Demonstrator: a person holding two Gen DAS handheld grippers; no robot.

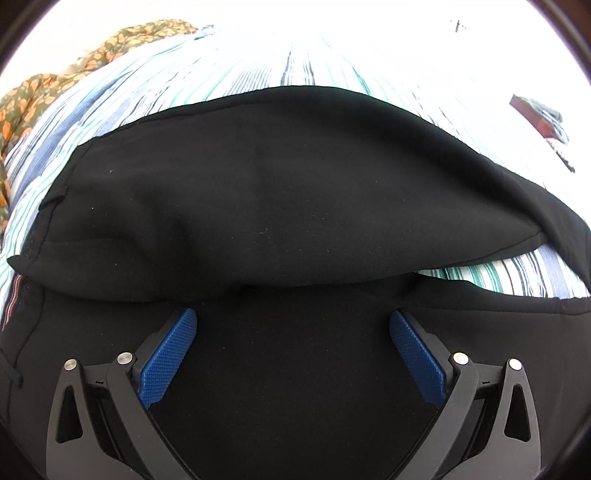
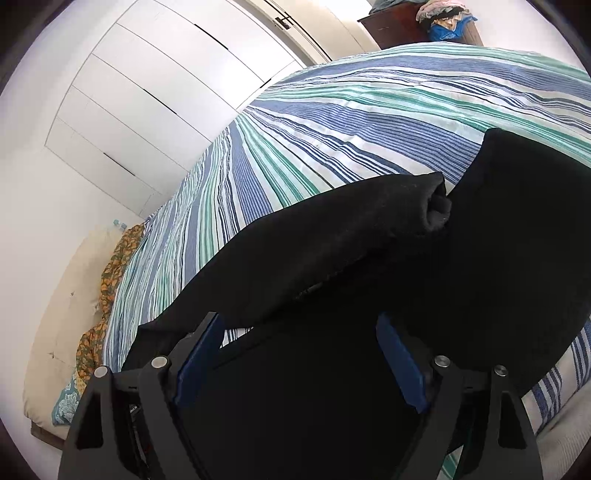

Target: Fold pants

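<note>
Black pants [image 1: 295,192] spread on a bed under a blue, green and white striped bedspread [image 2: 332,122]. One leg already lying doubled over the other, its long folded edge running across the left wrist view, a wedge of bedspread showing between the layers at the right. Leg end [image 2: 436,206] seen in the right wrist view as an open tube of cloth, resting against another dark fold of the same garment.

Left gripper [image 1: 293,325] poised low over the lower layer, jaws spread wide, blue pads [image 1: 168,362] apart and bare, nothing held. Cloth directly beneath, but no pinch visible. Probably placed so, just short of the folded edge, to take up that edge or smooth the layer for the next fold.

Right gripper [image 2: 301,332] likewise wide open, holding nothing, tilted down over the dark cloth near the edge where pants meet bedspread. Contact with the cloth impossible to tell against so much black. Likely stationed at the far part of the same garment so that both ends can be lifted together, keeping the fold square.

Task judged partly done: lengthwise fold made, crosswise fold yet to come. Risk in the next move: catching only the top layer and dragging the legs out of line.

Around the bed: orange-patterned cloth [image 1: 44,96] bunched at the bedspread's side, white cupboard doors [image 2: 147,85], a pillow [image 2: 66,295] on the floor side, a dark wooden cabinet [image 2: 395,29] heaped with clothes.
</note>
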